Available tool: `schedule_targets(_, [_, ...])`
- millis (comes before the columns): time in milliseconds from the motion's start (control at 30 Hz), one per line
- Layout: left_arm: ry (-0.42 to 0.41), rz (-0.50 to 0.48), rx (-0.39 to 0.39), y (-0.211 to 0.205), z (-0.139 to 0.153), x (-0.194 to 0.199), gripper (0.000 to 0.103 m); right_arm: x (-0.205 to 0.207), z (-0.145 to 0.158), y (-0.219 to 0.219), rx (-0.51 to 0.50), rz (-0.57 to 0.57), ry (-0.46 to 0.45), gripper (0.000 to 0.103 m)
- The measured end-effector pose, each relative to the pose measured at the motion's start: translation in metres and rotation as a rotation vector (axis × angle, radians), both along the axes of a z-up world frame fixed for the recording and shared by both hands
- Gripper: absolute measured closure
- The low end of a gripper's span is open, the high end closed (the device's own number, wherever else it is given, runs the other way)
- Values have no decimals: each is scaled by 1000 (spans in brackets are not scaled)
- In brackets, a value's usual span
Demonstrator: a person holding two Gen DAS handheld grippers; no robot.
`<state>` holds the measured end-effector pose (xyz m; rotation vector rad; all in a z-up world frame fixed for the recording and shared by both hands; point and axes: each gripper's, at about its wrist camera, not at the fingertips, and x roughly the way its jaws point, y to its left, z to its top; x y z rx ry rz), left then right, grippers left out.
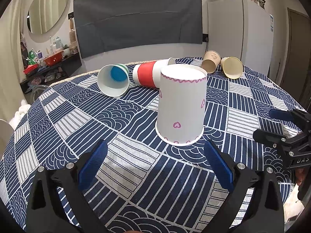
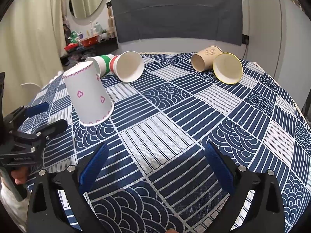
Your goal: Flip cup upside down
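A white paper cup with pink hearts [image 1: 181, 104] stands upside down on the patterned tablecloth, rim down; it also shows in the right wrist view [image 2: 88, 95]. My left gripper [image 1: 155, 155] is open and empty, just in front of this cup, not touching it. My right gripper [image 2: 155, 159] is open and empty over bare cloth, right of the cup. The right gripper shows at the right edge of the left wrist view [image 1: 276, 124], and the left gripper at the left edge of the right wrist view [image 2: 44, 114].
Other cups lie on their sides at the far side: a green-banded one [image 1: 113, 79], a red-banded one [image 1: 151, 73], a brown one [image 1: 210, 61] and a yellow-rimmed one [image 1: 232, 68]. The round table [image 2: 252, 116] edge curves away behind them. A fridge [image 1: 239, 29] stands at the back right.
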<state>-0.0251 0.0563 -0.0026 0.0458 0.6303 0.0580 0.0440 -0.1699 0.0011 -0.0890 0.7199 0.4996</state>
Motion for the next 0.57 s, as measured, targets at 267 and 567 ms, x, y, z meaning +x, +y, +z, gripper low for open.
schedule_targets(267, [2, -2, -5, 0, 0, 0, 6, -1, 0, 0, -3, -5, -3, 8])
schedule_targets(567, [3, -5, -16, 2, 0, 0, 6, 0, 0, 0, -1, -7, 1, 8])
